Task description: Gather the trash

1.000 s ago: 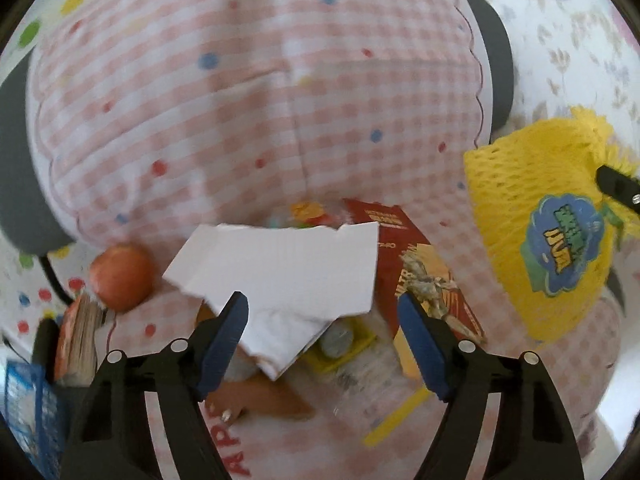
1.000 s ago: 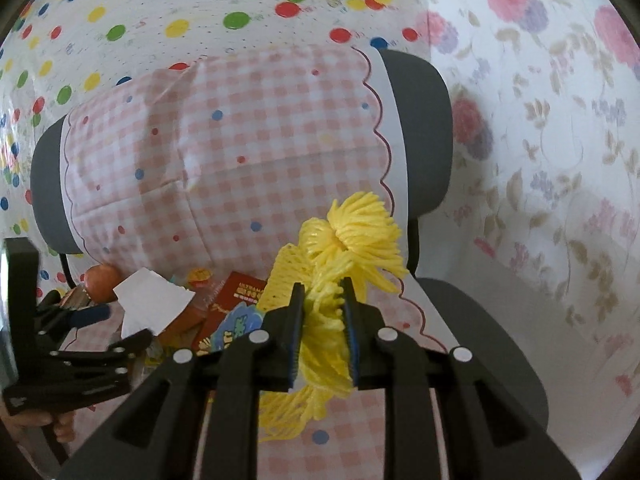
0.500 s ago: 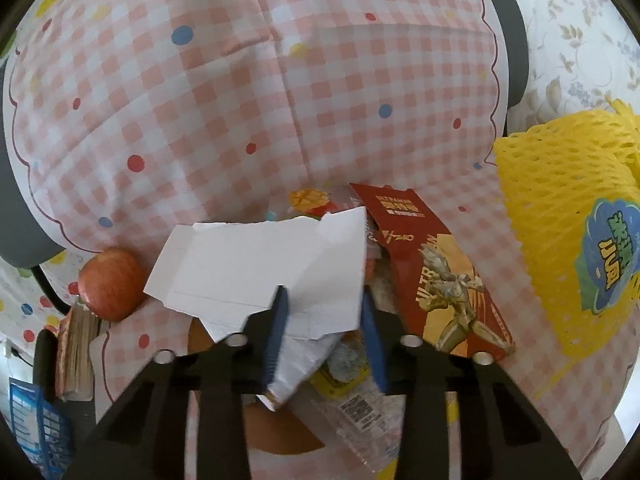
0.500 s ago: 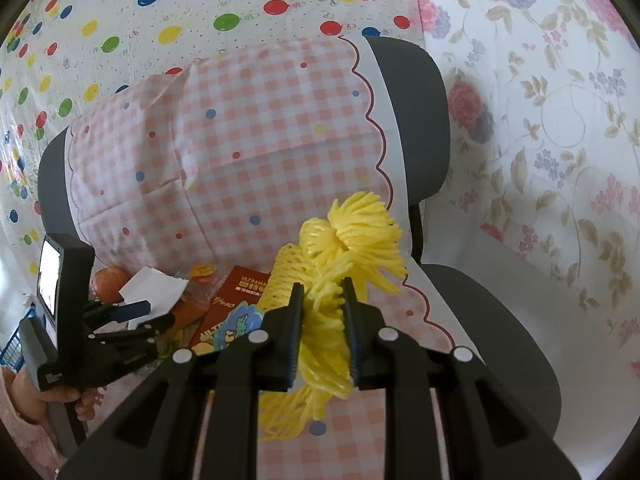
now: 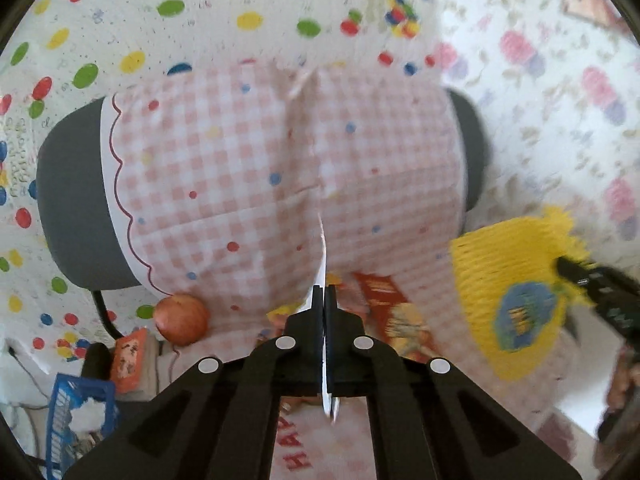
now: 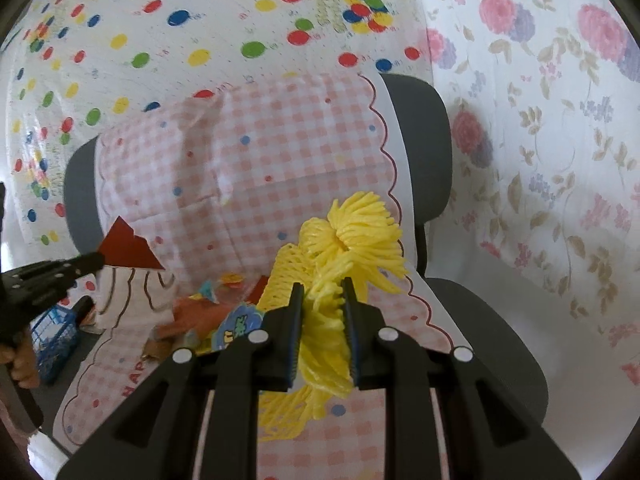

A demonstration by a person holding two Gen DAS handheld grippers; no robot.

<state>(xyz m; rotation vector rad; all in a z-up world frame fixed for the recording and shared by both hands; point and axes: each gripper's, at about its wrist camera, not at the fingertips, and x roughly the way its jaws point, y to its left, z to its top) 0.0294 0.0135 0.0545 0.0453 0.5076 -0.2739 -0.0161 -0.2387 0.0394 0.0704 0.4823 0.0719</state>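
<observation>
Here, left gripper (image 5: 323,294) clamping flat on a paper scrap (image 5: 322,256) edge-on, lifting it above the chair's checked cover (image 5: 248,168), right gripper (image 6: 320,300) pinching the yellow mesh bag (image 6: 352,236) by its tufted neck, other litter (image 5: 394,312) lying on the seat.

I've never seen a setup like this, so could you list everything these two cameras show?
chair: one, dark grey, centre, draped with the cloth
cloth: one, pink-white check, over the chair's back and seat
card: one, white with a red tip, held edge-on in the left tool
net bag: one, yellow, blue label, held in the right tool
apple: one, red, left edge of the seat
red packet: one, on the seat among blurred wrappers
basket: one, blue, low left beside the chair
left tool: one, black, shut on the card
right tool: one, black, shut on the net bag
hand: one, holding the left tool
</observation>
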